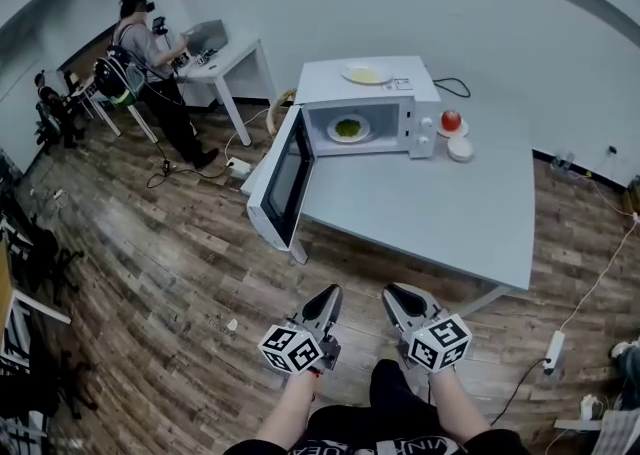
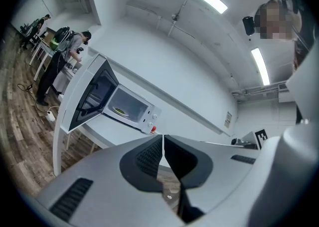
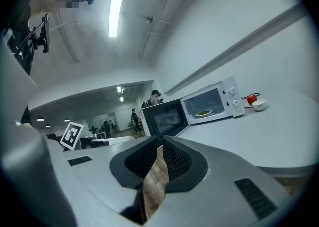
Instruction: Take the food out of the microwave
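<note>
A white microwave (image 1: pixel 365 103) stands on the grey table (image 1: pixel 450 218) with its door (image 1: pixel 285 178) swung wide open to the left. Inside sits a plate of green food (image 1: pixel 348 128), which also shows in the left gripper view (image 2: pixel 120 111) and the right gripper view (image 3: pixel 204 113). My left gripper (image 1: pixel 327 295) and right gripper (image 1: pixel 397 293) hover side by side over the floor, short of the table's near edge. Each is shut with nothing between its jaws, as the left gripper (image 2: pixel 163 136) and right gripper (image 3: pixel 160 141) views show.
A second plate with yellow food (image 1: pixel 365 73) lies on top of the microwave. A red fruit on a saucer (image 1: pixel 451 121) and a white bowl (image 1: pixel 460 149) sit to its right. A person (image 1: pixel 150 58) works at a desk at the far left. Cables and a power strip (image 1: pixel 552 348) lie on the floor.
</note>
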`<state>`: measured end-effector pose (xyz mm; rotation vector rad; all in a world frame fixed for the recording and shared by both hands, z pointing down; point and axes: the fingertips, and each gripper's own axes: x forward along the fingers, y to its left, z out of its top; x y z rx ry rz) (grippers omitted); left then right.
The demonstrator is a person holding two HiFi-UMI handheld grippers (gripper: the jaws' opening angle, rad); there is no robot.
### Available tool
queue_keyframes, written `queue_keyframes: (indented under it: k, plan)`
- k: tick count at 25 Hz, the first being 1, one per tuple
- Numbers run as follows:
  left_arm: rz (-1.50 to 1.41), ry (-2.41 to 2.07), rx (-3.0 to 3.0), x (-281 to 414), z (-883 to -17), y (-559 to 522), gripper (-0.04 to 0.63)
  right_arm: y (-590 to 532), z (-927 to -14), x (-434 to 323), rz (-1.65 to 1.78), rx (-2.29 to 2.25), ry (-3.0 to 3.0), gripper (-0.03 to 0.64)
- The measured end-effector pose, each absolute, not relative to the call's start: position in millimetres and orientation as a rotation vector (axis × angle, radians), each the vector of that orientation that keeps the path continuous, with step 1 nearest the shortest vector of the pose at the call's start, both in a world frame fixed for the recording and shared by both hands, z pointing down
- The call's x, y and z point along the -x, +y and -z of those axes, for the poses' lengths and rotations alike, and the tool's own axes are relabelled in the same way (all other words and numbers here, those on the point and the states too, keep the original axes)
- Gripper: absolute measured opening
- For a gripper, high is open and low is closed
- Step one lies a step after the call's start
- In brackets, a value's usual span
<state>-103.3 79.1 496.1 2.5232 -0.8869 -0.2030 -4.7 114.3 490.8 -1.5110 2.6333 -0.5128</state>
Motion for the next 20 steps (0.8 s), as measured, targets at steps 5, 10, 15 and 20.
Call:
queue_keyframes:
  k: [5,10,15,20]
  plan:
    - [0.206,-0.909,-2.512,87,-496,44,0.017,75,-493,-10,0.534,1.484,2.663,0.057]
    - [0.222,-0.939,-2.498,75,-495,10,0.017,40,-494,-22,0.541,1.459,2.687,0.057]
    - [0.225,-0.954,-2.498,58,-493,-16,0.017,11,-496,-35,0.558,1.436,2.702,0.056]
    - [0.220,-0.988,-2.474,48,-498,-37,0.017,-12,-500,-47,0.584,1.417,2.711,0.056]
